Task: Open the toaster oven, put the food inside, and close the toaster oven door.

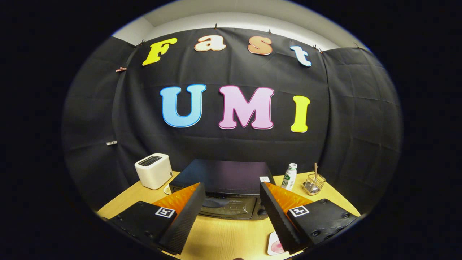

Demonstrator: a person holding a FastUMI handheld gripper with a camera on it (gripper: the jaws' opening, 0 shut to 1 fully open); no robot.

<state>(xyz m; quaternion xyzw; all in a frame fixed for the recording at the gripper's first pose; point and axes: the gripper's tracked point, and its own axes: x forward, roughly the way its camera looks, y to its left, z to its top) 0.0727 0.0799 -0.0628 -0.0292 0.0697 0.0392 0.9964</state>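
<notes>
A dark toaster oven [223,180] stands on the wooden table [223,234], just beyond my fingers, with its glass door facing me and closed. My gripper [232,191] is open, held above the table in front of the oven, with nothing between its fingers. A white plate with something pink on it [275,245] lies on the table by the right finger, partly hidden behind it.
A white toaster-like box [154,170] sits left of the oven. To the right stand a small white bottle [289,176] and a wire holder with a stick in it [314,183]. Black cloth walls close the booth behind the table.
</notes>
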